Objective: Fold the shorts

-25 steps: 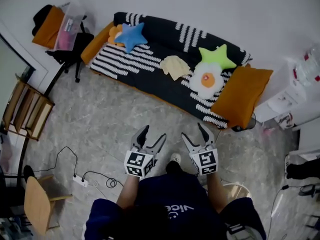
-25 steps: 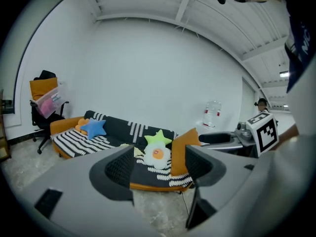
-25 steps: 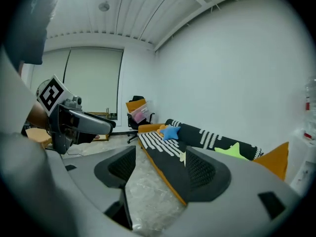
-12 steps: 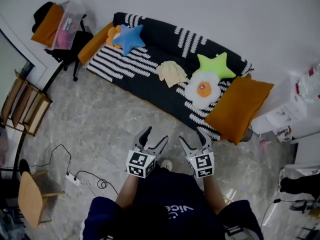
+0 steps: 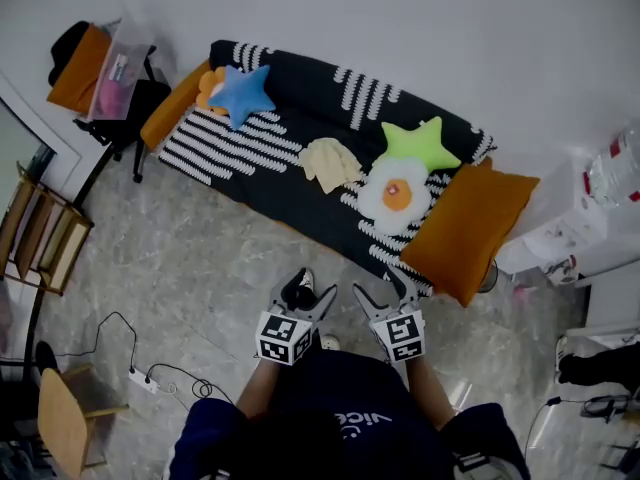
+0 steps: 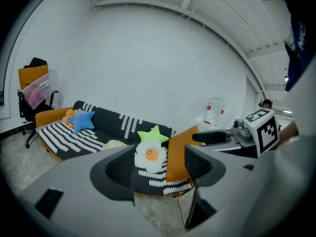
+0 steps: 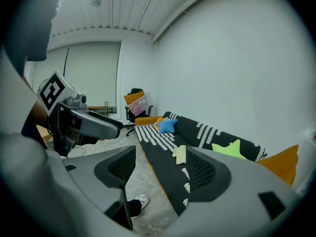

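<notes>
Head view: crumpled shorts (image 5: 328, 161) lie roughly along the sofa (image 5: 290, 193). The left hand-held gripper (image 5: 308, 288) and right hand-held gripper (image 5: 381, 290), both wide and empty, are now nearer it.

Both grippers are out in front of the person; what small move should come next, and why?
Probably step closer to the black-and-white striped sofa: the pale yellow crumpled shorts lie on its seat, well beyond the open, empty left gripper and right gripper.

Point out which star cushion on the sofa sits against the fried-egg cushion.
The green star cushion, right against the fried-egg cushion. The blue star cushion lies at the other end of the sofa.
</notes>
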### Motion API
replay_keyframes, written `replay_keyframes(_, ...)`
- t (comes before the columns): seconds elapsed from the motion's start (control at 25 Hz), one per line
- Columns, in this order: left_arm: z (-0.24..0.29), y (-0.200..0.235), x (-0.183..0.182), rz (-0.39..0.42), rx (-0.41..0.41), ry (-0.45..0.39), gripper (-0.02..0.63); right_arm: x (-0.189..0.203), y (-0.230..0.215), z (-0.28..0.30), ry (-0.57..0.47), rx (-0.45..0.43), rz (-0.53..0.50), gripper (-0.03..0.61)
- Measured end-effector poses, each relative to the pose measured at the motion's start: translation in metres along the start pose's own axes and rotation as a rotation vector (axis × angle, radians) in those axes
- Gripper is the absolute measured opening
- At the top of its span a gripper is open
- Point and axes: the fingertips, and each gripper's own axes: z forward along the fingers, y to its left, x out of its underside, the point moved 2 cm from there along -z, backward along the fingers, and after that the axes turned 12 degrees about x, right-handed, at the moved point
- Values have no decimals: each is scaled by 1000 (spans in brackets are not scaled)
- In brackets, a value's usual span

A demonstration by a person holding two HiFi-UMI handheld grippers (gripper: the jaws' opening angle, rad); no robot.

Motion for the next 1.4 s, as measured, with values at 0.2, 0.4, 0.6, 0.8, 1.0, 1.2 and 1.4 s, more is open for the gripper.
replay_keyframes(0.2,33,33,-13,9,38,17,314,-7,-18,36,24,31,17,307)
replay_keyframes(0.4,63,83,-34,11,61,50,313,-27,-33,88,46,46,11,307)
replay_keyframes(0.6,92,131,-57,36,102,91,313,-49,-52,140,65,94,22,307)
replay_keyframes(0.8,119,172,-81,86,146,123,313,-57,-65,183,95,142,62,307)
replay_keyframes(1.0,139,206,-92,99,184,163,313,-62,-71,220,125,165,84,307)
replay_keyframes(1.2,156,230,-91,87,196,207,313,-66,-85,247,151,166,72,307)
replay_keyframes(1.4,176,239,-79,86,223,267,313,-62,-100,269,186,130,60,307)
